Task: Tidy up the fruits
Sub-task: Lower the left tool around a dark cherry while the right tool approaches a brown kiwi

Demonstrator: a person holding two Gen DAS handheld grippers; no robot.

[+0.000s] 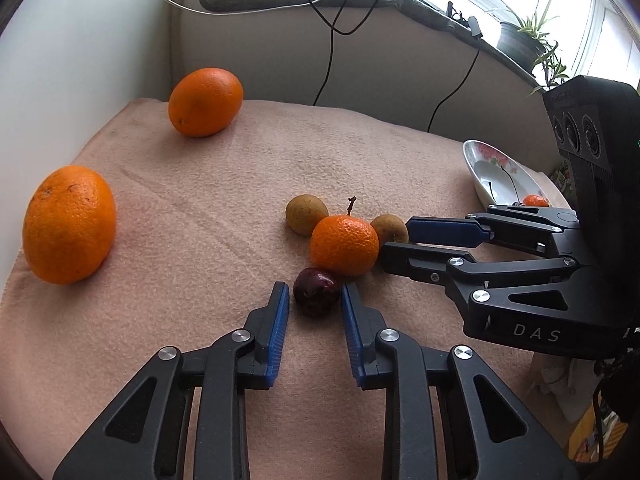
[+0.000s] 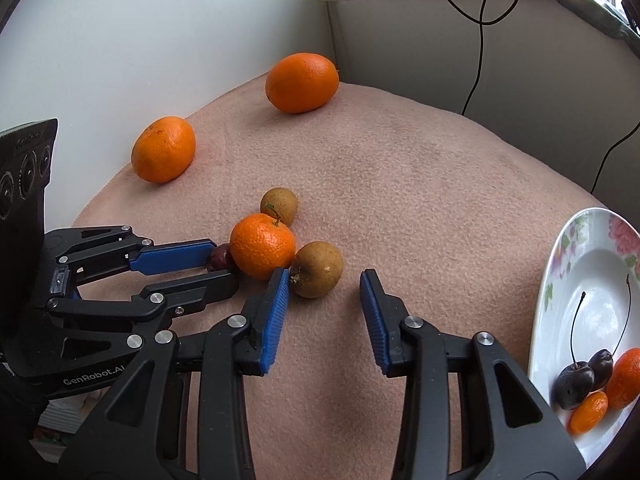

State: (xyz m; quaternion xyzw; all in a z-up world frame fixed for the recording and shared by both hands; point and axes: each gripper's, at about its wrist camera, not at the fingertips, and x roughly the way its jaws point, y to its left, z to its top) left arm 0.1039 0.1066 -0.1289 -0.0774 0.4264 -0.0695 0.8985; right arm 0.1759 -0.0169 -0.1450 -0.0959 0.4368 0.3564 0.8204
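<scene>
Left gripper [image 1: 315, 300] had its jaws apart, straddling a dark cherry [image 1: 316, 291] on the pink cloth [image 1: 208, 208]; a gap showed between the left pad and the fruit, and the right pad sat right at the cherry's edge, contact unclear. Right gripper [image 2: 325, 280] was also spread wide, holding nothing, its left blue pad just beside a brown longan [image 2: 317, 269], bare cloth between the fingers.

In the left wrist view the right gripper came in from the right, tips close to the small mandarin [image 1: 345, 245] with a stem. The mandarin sat just behind the cherry, near or touching it, flanked by two longans: one at back left [image 1: 306, 214], one at right [image 1: 390, 230] partly hidden behind it.

Two big oranges lay well apart from that cluster: one near the left edge [image 1: 69, 224], one at the far back corner [image 1: 205, 101].

A floral plate [image 2: 592, 264] sat at the right edge of the cloth, holding two dark cherries with stems [image 2: 576, 384] and two small orange fruits [image 2: 589, 412] bunched at its near end.
</scene>
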